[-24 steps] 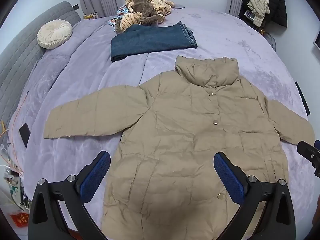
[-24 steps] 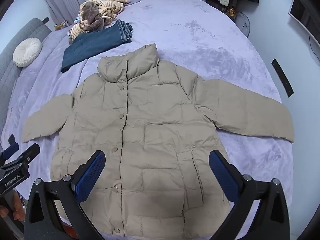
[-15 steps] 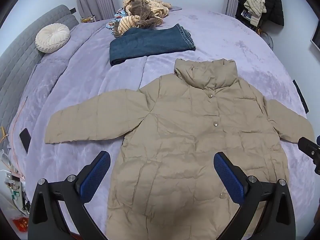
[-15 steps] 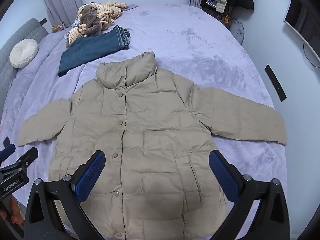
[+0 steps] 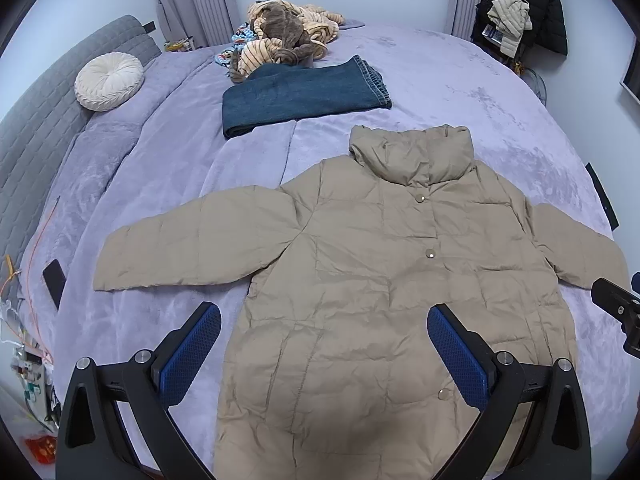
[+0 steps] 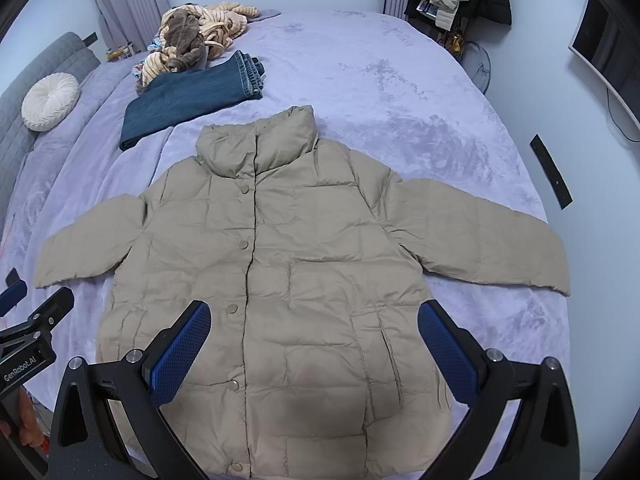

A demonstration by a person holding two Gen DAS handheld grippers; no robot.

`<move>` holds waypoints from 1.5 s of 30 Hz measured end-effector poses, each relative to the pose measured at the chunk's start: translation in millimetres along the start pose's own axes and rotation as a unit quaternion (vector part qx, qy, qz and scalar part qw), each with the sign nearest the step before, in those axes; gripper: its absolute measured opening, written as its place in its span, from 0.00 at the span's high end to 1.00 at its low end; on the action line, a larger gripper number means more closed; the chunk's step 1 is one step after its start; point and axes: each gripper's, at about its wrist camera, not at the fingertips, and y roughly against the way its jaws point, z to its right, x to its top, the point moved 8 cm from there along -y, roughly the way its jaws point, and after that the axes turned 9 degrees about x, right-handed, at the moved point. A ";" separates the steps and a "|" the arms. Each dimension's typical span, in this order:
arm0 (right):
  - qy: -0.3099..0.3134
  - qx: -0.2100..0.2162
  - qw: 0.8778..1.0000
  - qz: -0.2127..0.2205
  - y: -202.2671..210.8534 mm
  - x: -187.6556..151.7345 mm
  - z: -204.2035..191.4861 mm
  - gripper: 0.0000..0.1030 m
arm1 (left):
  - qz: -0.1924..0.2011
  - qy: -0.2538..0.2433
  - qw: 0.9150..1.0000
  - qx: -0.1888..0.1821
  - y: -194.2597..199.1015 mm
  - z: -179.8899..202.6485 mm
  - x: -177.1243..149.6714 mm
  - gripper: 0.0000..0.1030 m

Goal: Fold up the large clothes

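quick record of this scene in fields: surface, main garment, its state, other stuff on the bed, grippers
surface: bed with lilac blanket
main garment: beige puffer jacket
state: flat, front up, snapped shut, both sleeves spread out, not yet folded
other items: folded jeans, heap of striped clothes, round white cushion
left gripper: open, above the hem, holding nothing
right gripper: open, above the hem, holding nothing

Puffer jacket (image 5: 360, 280): beige, quilted, high stand collar, snap-buttoned front closed. Lies flat and face up on the lilac bedspread (image 5: 460, 92), both sleeves spread outward, collar pointing away, hem nearest. Spans beneath and ahead of the wide-open left gripper (image 5: 324, 354) and the wide-open right gripper (image 6: 314, 350), touched by neither; surface lightly wrinkled, unfolded
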 end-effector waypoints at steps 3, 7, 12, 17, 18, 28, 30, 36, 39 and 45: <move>-0.001 0.001 1.000 0.001 0.3 0.0 -0.1 0.00 | 0.000 0.000 1.000 0.000 0.0 -0.3 0.1 0.00; 0.000 0.002 1.000 0.000 0.2 1.3 1.9 0.00 | 0.000 -0.001 1.000 0.000 0.2 -0.6 0.6 0.00; 0.000 0.001 1.000 -0.001 0.5 1.4 1.2 0.00 | -0.001 0.000 1.000 0.000 0.4 0.0 1.7 0.00; 0.000 0.002 1.000 0.000 0.8 1.2 0.9 0.00 | 0.000 0.001 1.000 0.001 0.4 0.0 1.7 0.00; 0.000 0.002 1.000 0.000 1.0 1.2 0.8 0.00 | 0.000 0.000 1.000 0.001 0.5 0.1 1.5 0.00; -0.001 0.002 1.000 0.000 1.2 1.3 1.2 0.00 | 0.000 0.000 1.000 0.000 0.5 0.6 1.2 0.00; -0.001 0.002 1.000 0.000 1.6 1.5 0.8 0.00 | 0.001 0.000 1.000 0.000 0.4 0.1 1.6 0.00; -0.001 0.001 1.000 0.001 2.1 1.7 1.4 0.00 | 0.001 0.000 1.000 0.000 0.6 -0.5 2.4 0.00; -0.001 0.001 1.000 0.001 2.6 1.9 0.7 0.00 | 0.001 0.000 1.000 0.000 0.6 -0.3 2.3 0.00; -0.001 0.001 1.000 0.002 2.4 1.6 1.6 0.00 | 0.002 0.000 1.000 0.000 0.7 -0.3 2.3 0.00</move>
